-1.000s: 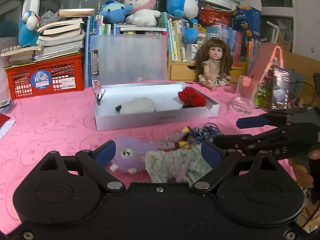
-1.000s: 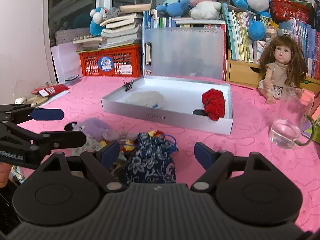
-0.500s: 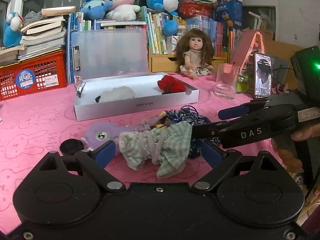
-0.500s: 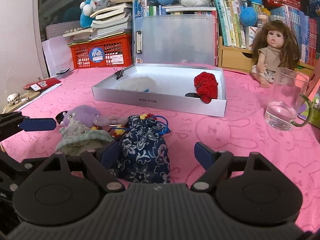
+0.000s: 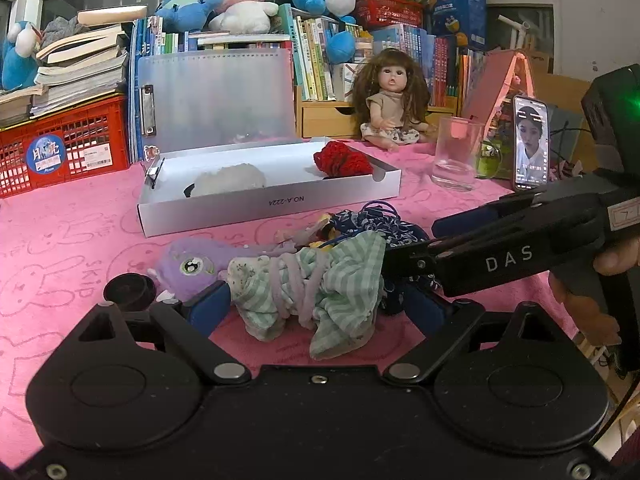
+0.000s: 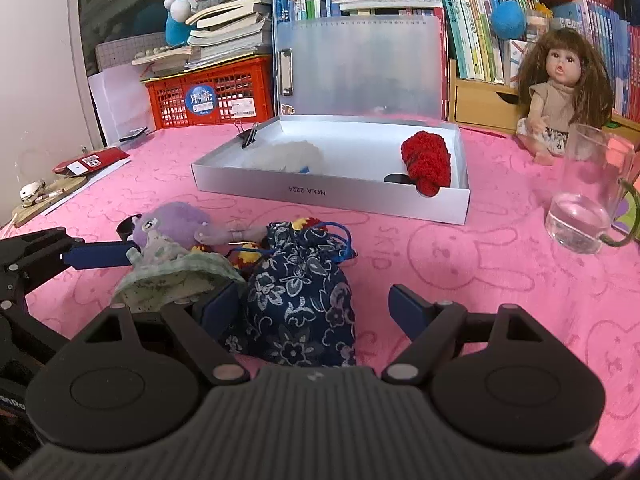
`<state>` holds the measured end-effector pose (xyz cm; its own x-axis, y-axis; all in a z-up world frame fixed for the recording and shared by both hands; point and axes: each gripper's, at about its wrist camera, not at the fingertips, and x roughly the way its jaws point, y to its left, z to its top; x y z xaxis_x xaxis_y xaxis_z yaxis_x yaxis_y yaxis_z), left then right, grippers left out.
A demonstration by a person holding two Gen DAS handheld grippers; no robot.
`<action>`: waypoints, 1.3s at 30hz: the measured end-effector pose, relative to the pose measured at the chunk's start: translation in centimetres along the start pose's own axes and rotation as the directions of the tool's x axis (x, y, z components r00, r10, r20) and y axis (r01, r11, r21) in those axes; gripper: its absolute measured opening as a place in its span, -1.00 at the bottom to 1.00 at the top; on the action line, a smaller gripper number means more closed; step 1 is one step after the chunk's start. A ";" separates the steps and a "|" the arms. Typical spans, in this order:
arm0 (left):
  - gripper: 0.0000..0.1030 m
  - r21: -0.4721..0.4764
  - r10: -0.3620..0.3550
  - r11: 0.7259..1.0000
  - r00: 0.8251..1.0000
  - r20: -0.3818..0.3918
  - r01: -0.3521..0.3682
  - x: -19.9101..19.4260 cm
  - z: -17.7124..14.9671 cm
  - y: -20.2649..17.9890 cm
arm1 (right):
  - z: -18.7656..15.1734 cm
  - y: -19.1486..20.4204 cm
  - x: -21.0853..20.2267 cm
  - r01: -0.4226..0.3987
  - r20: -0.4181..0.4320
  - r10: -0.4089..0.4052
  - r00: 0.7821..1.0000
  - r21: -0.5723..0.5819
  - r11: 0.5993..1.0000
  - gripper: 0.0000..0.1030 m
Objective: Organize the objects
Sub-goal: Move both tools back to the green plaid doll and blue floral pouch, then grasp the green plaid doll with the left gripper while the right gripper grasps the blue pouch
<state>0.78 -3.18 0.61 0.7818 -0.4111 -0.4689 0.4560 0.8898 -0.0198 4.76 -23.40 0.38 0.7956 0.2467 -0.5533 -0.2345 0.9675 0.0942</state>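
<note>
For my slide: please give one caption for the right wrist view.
Open right gripper straddles a floral pouch before the white box.

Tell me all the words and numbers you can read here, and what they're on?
"NO.A-2224", printed upside down, on the front wall of the white box.
"DAS" on the side of the right tool.
"SKIP" woven into the pink tablecloth.
The red crate's round sticker, the book spines and the phone are too small or blurred to read.

Doll (image 5: 390, 100) seated by bookshelf; glass mug (image 6: 586, 194) (water inside) nearby; red crate (image 5: 60, 148) at left.
</note>
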 end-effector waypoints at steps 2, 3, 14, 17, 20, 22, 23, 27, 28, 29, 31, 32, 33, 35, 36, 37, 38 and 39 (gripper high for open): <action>0.81 -0.005 -0.001 1.000 1.000 -0.001 0.001 0.1 0.0 0.0 | 0.0 0.0 0.0 -0.003 -0.001 0.003 1.000 0.002 1.000 0.72; 0.81 -0.006 -0.002 1.000 1.000 -0.001 0.002 0.1 0.0 0.1 | 0.0 0.0 0.0 -0.005 -0.002 0.005 1.000 0.004 1.000 0.72; 0.81 -0.015 0.001 1.000 1.000 -0.003 -0.001 0.5 -0.1 0.2 | 0.1 -0.1 0.1 -0.013 -0.008 0.013 1.000 0.008 1.000 0.72; 0.79 -0.017 -0.001 1.000 1.000 -0.002 0.001 0.5 -0.1 0.2 | 0.0 -0.1 0.1 -0.016 -0.011 0.017 1.000 0.008 1.000 0.69; 0.76 -0.025 -0.003 1.000 1.000 0.000 0.003 0.6 -0.3 0.2 | 0.0 0.0 0.1 -0.018 -0.008 0.018 1.000 0.006 1.000 0.63; 0.71 -0.028 -0.002 1.000 1.000 0.001 0.002 0.6 -0.3 0.2 | 0.0 0.0 0.1 -0.027 -0.008 0.027 1.000 0.007 1.000 0.57; 0.68 -0.030 0.000 1.000 1.000 0.002 0.000 0.6 -0.4 0.2 | 0.0 0.0 0.1 -0.030 -0.008 0.030 1.000 0.007 1.000 0.54; 0.52 -0.051 0.005 0.999 1.000 0.005 -0.005 0.5 -0.5 0.4 | -0.1 0.2 0.1 -0.036 -0.010 0.036 0.999 -0.003 0.999 0.42; 0.50 -0.056 0.007 0.998 1.000 0.004 -0.006 0.5 -0.5 0.5 | -0.1 0.3 0.1 -0.038 -0.011 0.038 0.999 -0.005 0.999 0.39; 0.49 -0.060 0.006 0.998 1.000 0.003 -0.006 0.5 -0.5 0.6 | -0.1 0.3 0.0 -0.038 -0.012 0.038 0.999 -0.008 0.999 0.35; 0.35 -0.065 0.007 0.998 1.000 -0.001 -0.007 0.5 -0.5 0.6 | -0.2 0.4 0.0 -0.036 -0.012 0.036 0.999 -0.016 0.999 0.25; 0.29 -0.067 0.012 0.998 1.000 -0.002 -0.012 0.5 -0.5 0.6 | -0.2 0.4 0.0 -0.038 -0.013 0.037 0.999 -0.017 0.999 0.19; 0.13 -0.069 0.019 0.997 1.000 -0.003 -0.019 0.5 -0.5 0.6 | -0.2 0.4 0.0 -0.038 -0.012 0.037 0.999 -0.018 0.999 0.17; -0.10 -0.076 0.030 0.997 0.999 -0.011 -0.031 0.5 -0.5 0.7 | -0.3 0.4 0.0 -0.036 -0.009 0.036 0.999 -0.019 0.999 0.10; -0.12 -0.084 0.029 0.996 0.999 -0.013 -0.030 0.5 -0.5 0.7 | -0.3 0.4 -0.1 -0.035 -0.006 0.035 0.999 -0.019 0.999 0.07; -0.16 -0.092 0.026 0.995 1.000 -0.014 -0.027 0.5 -0.4 0.8 | -0.2 0.4 -0.1 -0.034 -0.004 0.034 0.999 -0.018 0.999 0.05; -0.18 -0.097 0.025 0.995 1.000 -0.013 -0.026 0.4 -0.4 0.9 | -0.2 0.4 -0.2 -0.032 -0.001 0.032 0.999 -0.018 0.999 0.01; -0.20 -0.100 0.027 0.995 1.000 -0.010 -0.028 0.3 -0.4 0.9 | -0.2 0.4 -0.3 -0.028 0.003 0.029 1.000 -0.018 0.999 -0.01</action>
<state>1.28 -2.42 0.11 0.7893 -0.3851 -0.4783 0.3893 0.9162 -0.0952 4.35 -23.04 0.41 0.7903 0.2744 -0.5479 -0.2668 0.9590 0.0954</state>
